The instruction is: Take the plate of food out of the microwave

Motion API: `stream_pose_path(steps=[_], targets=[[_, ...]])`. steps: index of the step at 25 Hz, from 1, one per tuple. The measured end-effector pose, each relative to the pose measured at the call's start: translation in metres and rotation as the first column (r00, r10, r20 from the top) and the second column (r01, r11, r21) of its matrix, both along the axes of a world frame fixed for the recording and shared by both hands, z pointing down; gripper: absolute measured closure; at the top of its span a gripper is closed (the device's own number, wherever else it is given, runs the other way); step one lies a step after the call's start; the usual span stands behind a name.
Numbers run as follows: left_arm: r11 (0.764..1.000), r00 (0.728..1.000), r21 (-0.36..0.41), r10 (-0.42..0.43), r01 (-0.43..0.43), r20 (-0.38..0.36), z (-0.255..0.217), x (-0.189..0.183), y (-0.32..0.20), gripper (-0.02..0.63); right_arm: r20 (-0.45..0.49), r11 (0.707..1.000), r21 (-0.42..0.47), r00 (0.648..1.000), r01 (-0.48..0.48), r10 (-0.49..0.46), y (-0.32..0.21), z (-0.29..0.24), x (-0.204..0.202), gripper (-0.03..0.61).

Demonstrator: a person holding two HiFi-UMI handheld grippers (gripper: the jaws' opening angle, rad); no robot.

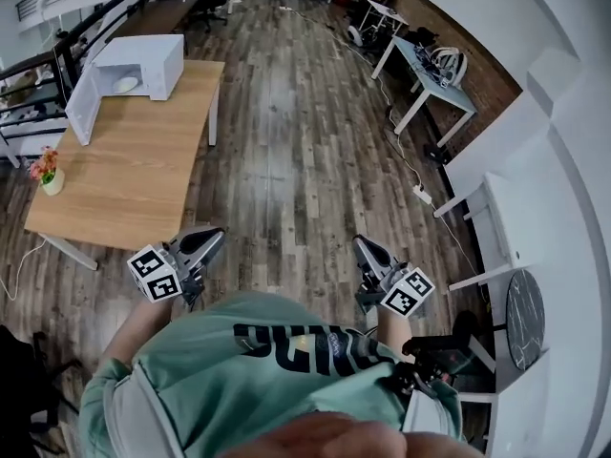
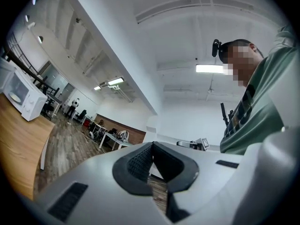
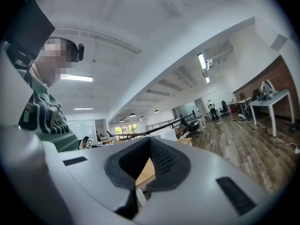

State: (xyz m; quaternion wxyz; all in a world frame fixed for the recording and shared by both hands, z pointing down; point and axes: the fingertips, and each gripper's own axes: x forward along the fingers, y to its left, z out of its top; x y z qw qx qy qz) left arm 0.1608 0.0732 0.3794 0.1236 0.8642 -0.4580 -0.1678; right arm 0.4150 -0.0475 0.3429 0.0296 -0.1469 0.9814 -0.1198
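Note:
A white microwave stands at the far end of a wooden table, its door swung open to the left. Inside it lies a pale plate; what is on it is too small to make out. The left gripper view also shows the microwave far off at the left. My left gripper and right gripper hang close to my body over the floor, well short of the table. Both are shut with nothing between the jaws.
A small pot of flowers sits on the table's left edge. White desks with gear and chairs stand at the back right. White furniture lines the right wall. Wood-plank floor lies between me and the table.

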Motion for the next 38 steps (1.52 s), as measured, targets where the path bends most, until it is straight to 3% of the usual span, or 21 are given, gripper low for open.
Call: stream_pose_path(steps=[5, 9, 14, 20, 27, 35, 38], targets=[[0.991, 0.991, 0.000, -0.133, 0.133, -0.033, -0.015, 0.018, -0.060, 0.611, 0.034, 0.989, -0.004, 0.988, 0.148, -0.148, -0.091, -0.005, 0.001, 0.581], [0.969, 0.968, -0.004, -0.247, 0.247, -0.033, -0.022, 0.028, -0.098, 0.611, 0.048, 0.969, -0.008, 0.968, 0.248, -0.247, -0.154, -0.004, 0.000, 0.581], [0.941, 0.941, -0.045, -0.337, 0.335, -0.027, -0.013, 0.036, -0.120, 0.611, 0.063, 0.935, -0.038, 0.935, 0.353, -0.350, -0.196, 0.014, -0.019, 0.581], [0.903, 0.906, -0.075, -0.423, 0.422, 0.005, -0.009, 0.003, -0.134, 0.611, 0.065, 0.901, -0.089, 0.905, 0.426, -0.421, -0.222, 0.035, -0.060, 0.581], [0.896, 0.896, -0.061, -0.442, 0.439, -0.048, 0.005, -0.069, -0.137, 0.611, -0.001, 0.886, -0.060, 0.887, 0.460, -0.461, -0.227, 0.030, -0.144, 0.581], [0.889, 0.888, -0.021, -0.458, 0.457, -0.050, 0.003, -0.220, -0.125, 0.611, -0.021, 0.886, -0.010, 0.886, 0.463, -0.463, -0.215, 0.004, -0.291, 0.581], [0.886, 0.885, -0.016, -0.464, 0.464, -0.027, 0.001, -0.267, -0.114, 0.611, -0.026, 0.873, -0.010, 0.873, 0.488, -0.488, -0.202, -0.001, -0.345, 0.581]])
